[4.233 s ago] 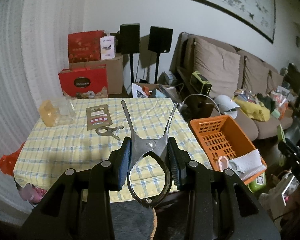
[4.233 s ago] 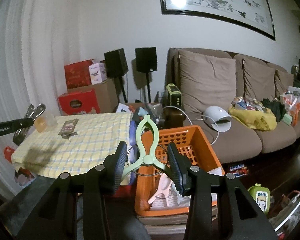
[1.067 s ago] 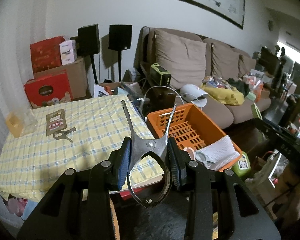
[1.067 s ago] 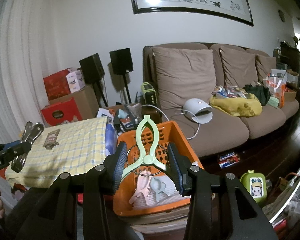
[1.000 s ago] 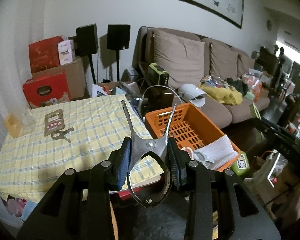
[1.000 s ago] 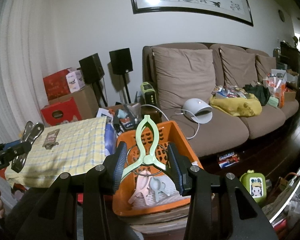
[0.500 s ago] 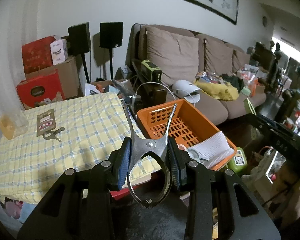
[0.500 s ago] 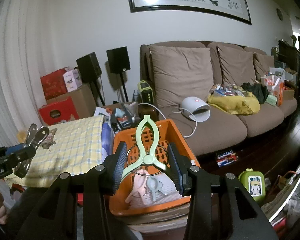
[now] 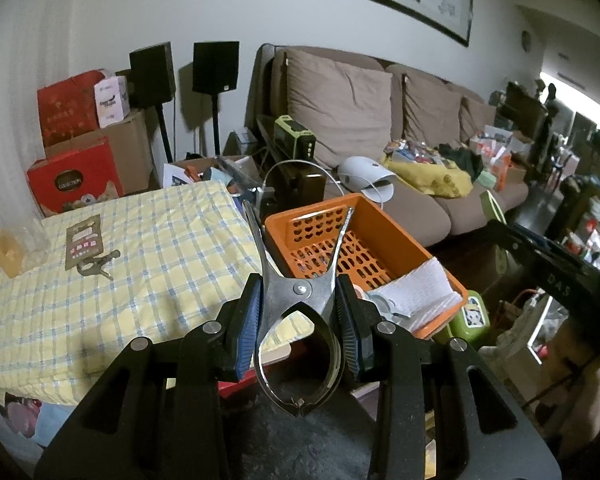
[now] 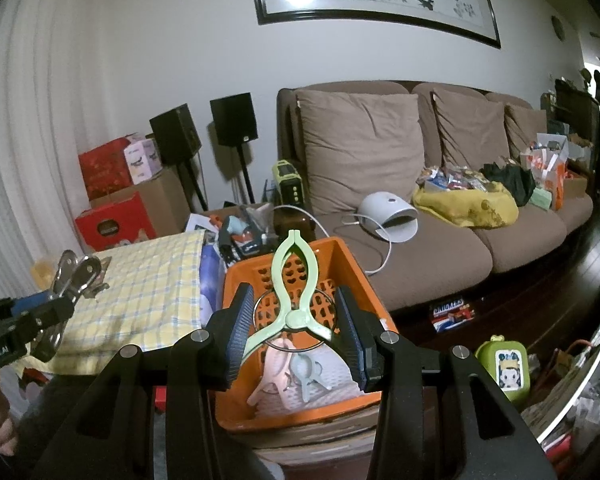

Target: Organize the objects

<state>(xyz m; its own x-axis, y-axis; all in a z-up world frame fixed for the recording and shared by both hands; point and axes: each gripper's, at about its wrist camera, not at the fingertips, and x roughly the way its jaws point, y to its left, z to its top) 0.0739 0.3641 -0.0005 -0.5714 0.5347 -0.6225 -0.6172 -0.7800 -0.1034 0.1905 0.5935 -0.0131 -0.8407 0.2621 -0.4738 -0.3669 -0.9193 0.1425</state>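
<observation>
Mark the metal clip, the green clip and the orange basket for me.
metal clip (image 9: 302, 289): left wrist view, on its pivot rivet.
green clip (image 10: 294, 319): right wrist view, on its hub.
orange basket (image 10: 236, 276): right wrist view, on its left rim.

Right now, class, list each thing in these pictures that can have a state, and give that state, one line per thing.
Left gripper: jaws shut on the metal clip.
Right gripper: jaws shut on the green clip.
Orange basket: holds a pink clip, a blue clip and white cloth.
Small metal clip: lying on the checked tablecloth.
</observation>
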